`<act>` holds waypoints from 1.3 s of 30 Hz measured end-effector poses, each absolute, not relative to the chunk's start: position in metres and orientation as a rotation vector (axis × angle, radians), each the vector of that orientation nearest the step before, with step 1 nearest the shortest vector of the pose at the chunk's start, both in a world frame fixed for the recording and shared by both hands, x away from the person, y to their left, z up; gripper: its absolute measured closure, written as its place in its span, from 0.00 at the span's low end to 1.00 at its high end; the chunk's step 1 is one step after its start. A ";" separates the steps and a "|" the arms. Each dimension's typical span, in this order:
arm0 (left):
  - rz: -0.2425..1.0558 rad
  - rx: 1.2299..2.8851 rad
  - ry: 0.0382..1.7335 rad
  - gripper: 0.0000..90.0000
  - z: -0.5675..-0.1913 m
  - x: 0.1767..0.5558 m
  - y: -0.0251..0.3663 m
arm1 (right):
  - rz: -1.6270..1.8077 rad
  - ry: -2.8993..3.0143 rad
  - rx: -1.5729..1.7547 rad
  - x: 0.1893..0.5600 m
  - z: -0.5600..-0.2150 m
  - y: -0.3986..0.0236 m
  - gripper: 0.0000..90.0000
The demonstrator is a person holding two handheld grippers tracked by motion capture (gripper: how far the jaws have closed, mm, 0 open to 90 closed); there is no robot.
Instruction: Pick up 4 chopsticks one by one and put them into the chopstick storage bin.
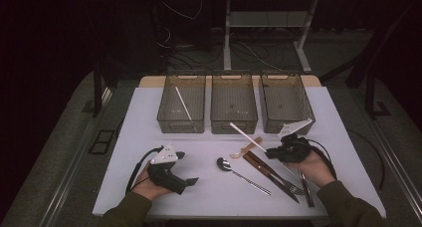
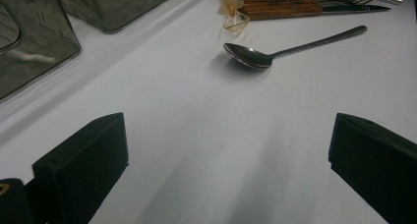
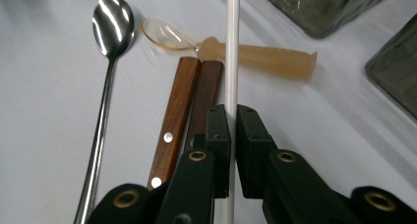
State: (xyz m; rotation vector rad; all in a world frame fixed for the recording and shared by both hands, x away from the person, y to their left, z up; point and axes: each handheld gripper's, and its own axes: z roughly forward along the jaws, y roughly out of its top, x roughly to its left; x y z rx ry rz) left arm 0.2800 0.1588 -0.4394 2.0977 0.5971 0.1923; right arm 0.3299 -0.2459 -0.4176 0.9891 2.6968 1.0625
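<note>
My right gripper (image 1: 272, 151) (image 3: 232, 120) is shut on a thin white stick (image 1: 246, 136) (image 3: 231, 42), which points up and left above the cutlery. Under it lie a metal spoon (image 1: 225, 164) (image 3: 112, 22), an amber plastic spoon (image 1: 243, 150) (image 3: 255, 54) and two wooden-handled pieces (image 1: 263, 168) (image 3: 182, 101) side by side. My left gripper (image 1: 185, 168) (image 2: 226, 140) rests on the table at the front left, open, with only bare white tabletop between its jaws. The left gripper view has the metal spoon (image 2: 248, 57) ahead of that gripper.
Three dark see-through bins stand in a row at the back: left (image 1: 180, 125), middle (image 1: 234, 123), right (image 1: 271, 125). A second white stick (image 1: 183, 103) lies in the left bin. A dark utensil (image 1: 306, 187) lies by the right hand. The white table (image 1: 144, 117) ends near the forearms.
</note>
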 end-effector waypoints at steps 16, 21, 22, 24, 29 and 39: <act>0.192 2.063 0.611 0.00 -0.439 0.279 0.159 | 1.186 2.641 1.008 0.339 -0.395 -0.237 0.95; 0.196 2.065 0.614 0.00 -0.439 0.279 0.160 | 1.216 2.640 1.013 0.342 -0.392 -0.229 0.95; 0.196 2.064 0.613 0.00 -0.439 0.280 0.160 | 1.219 2.638 1.015 0.343 -0.391 -0.227 0.95; 0.194 2.063 0.613 0.00 -0.439 0.280 0.160 | 1.225 2.636 1.015 0.344 -0.390 -0.224 0.95; 0.192 2.065 0.606 0.00 -0.438 0.280 0.160 | 1.250 2.623 1.018 0.348 -0.387 -0.216 0.95; 0.183 2.063 0.598 0.00 -0.439 0.279 0.160 | 1.288 2.598 1.049 0.360 -0.381 -0.198 0.95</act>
